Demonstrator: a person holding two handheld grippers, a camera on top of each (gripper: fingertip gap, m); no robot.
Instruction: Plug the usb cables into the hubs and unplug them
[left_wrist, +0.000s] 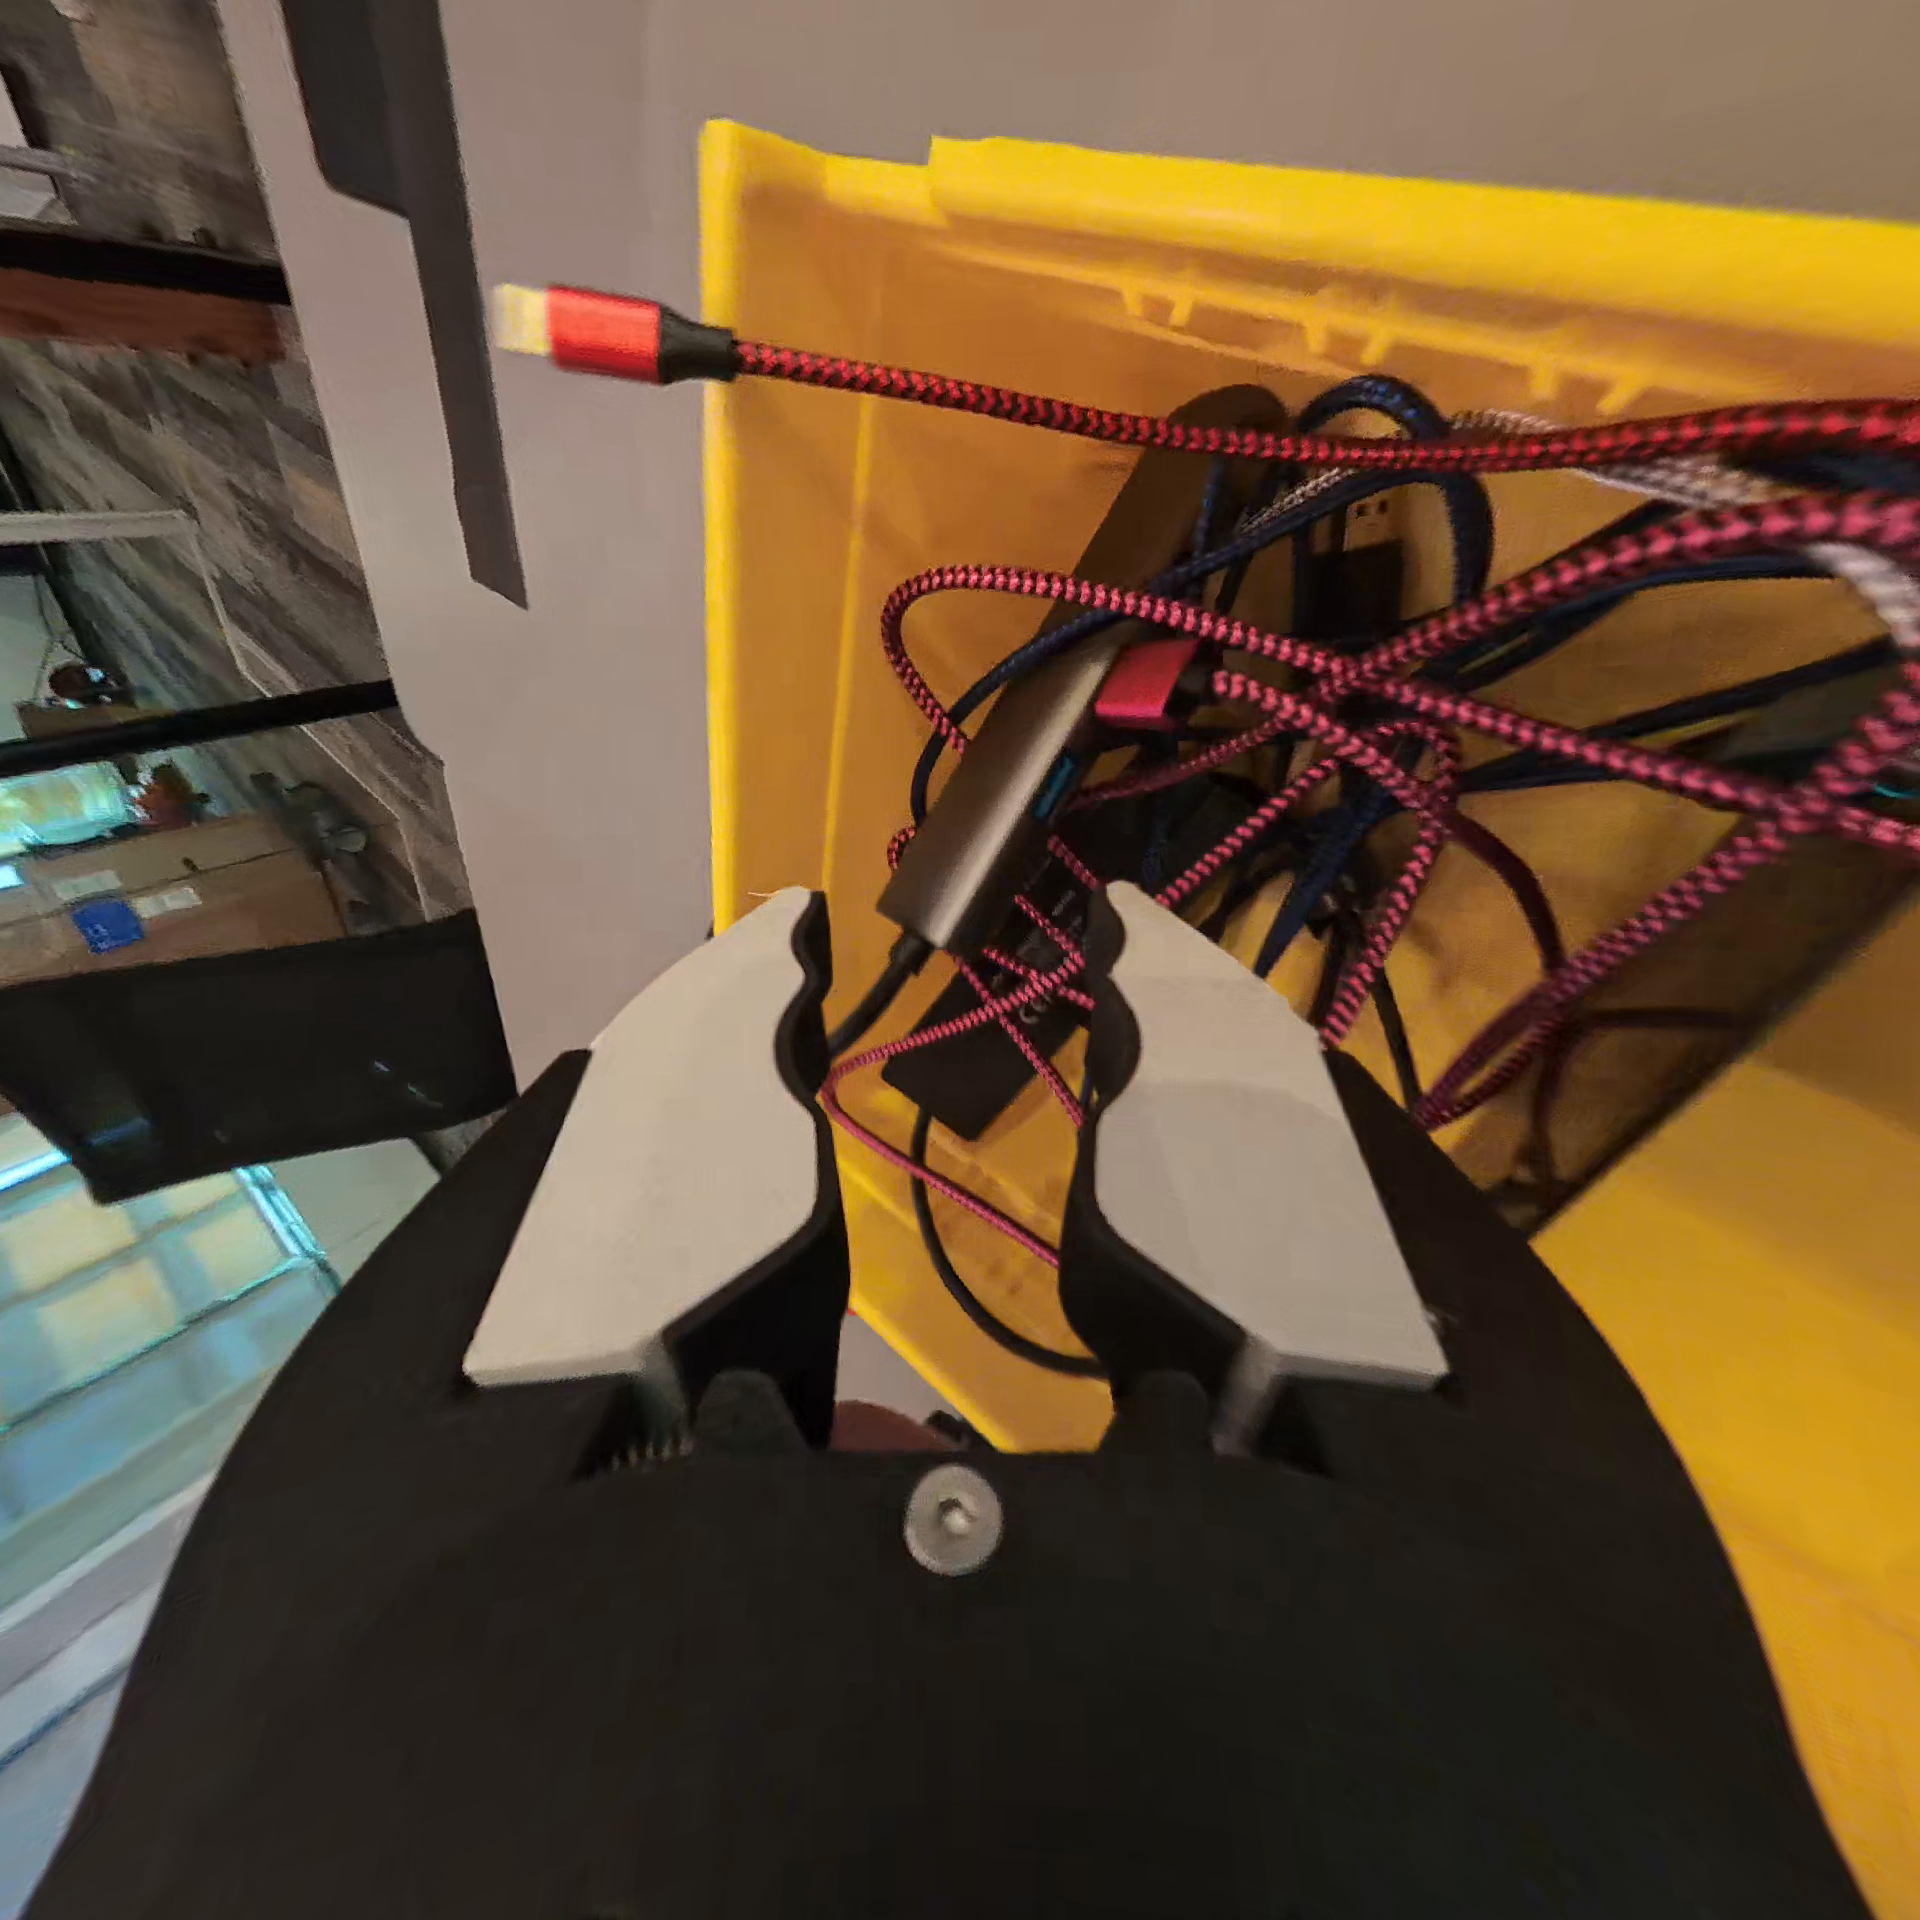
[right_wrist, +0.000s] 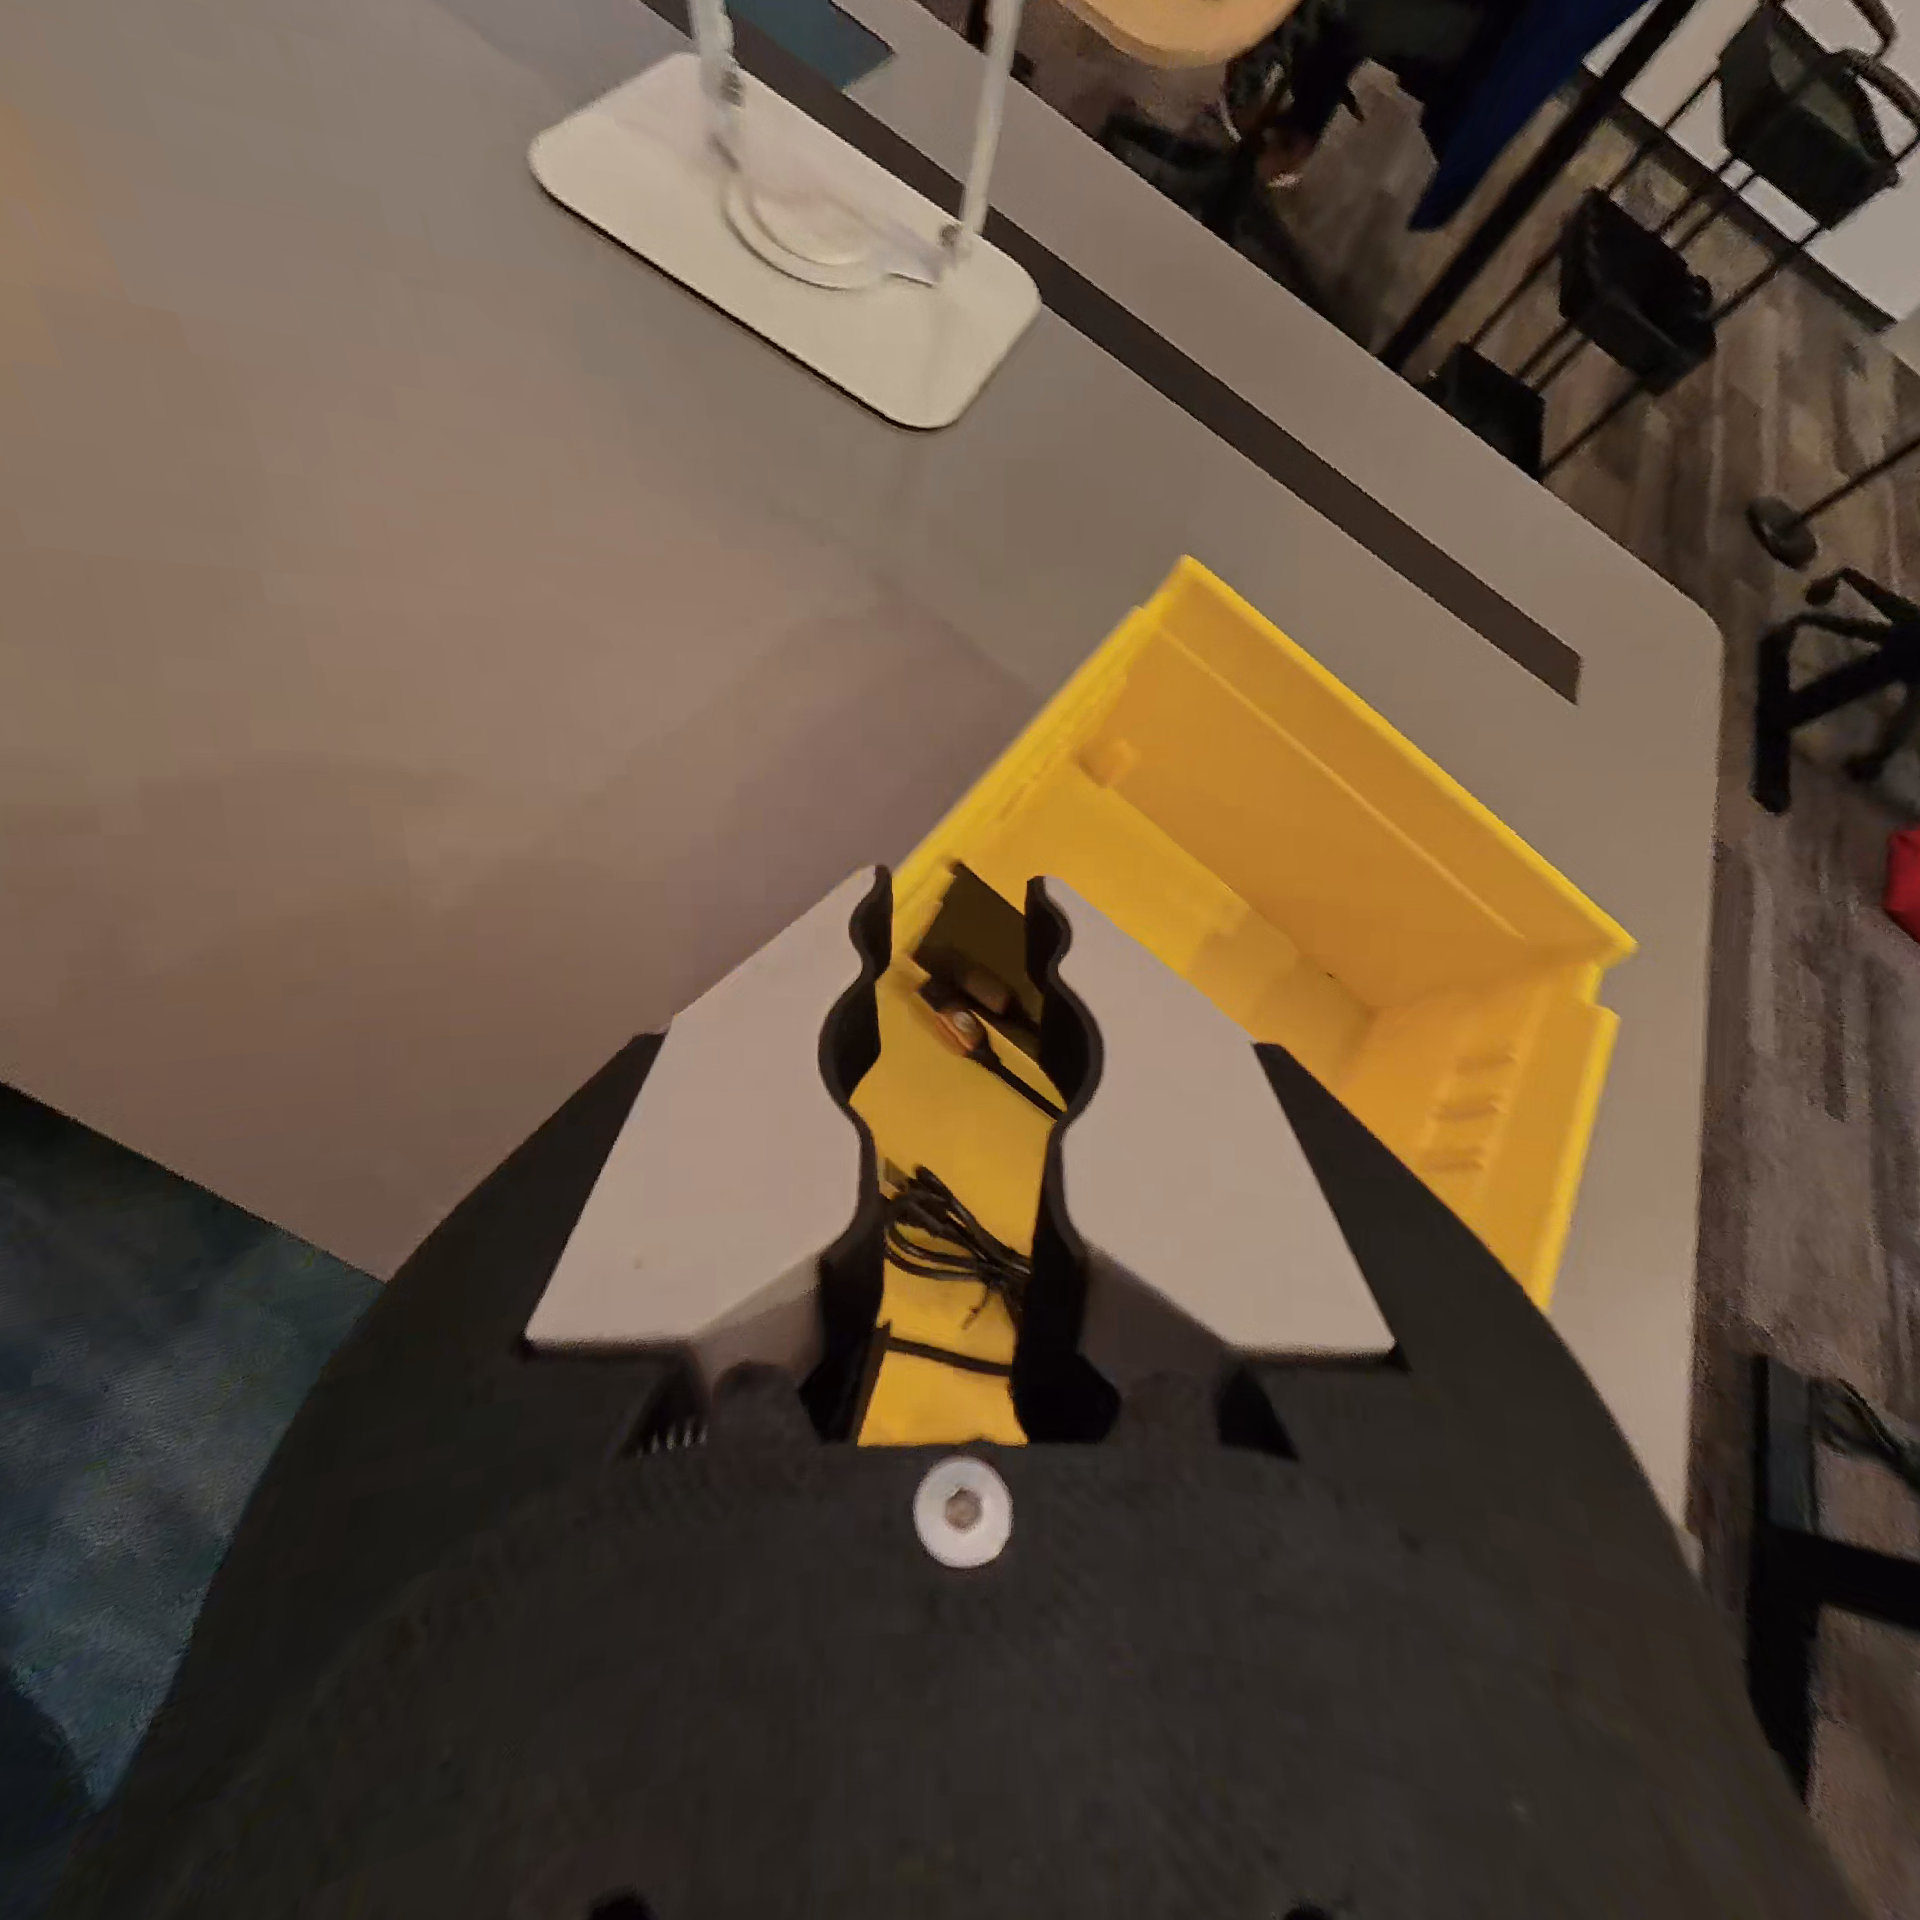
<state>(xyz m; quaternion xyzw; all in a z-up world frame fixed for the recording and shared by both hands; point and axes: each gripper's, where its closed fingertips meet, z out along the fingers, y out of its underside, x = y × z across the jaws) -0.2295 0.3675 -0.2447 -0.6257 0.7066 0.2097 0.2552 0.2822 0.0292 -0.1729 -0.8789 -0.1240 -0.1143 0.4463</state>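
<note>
The left wrist view looks along its tool (left_wrist: 961, 914), rolled sideways and close, into the cable-filled yellow plastic bin (left_wrist: 790, 582), while the right wrist view looks steeply down from higher onto a yellow bin (right_wrist: 1351, 831) at the grey worktop (right_wrist: 416, 623) edge.

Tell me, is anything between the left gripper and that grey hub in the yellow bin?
Yes. Red braided cables cross the gap just ahead of the open left gripper, draped over a black hub lying below the grey hub. More red and blue cable tangles around the grey hub inside the yellow bin.
</note>
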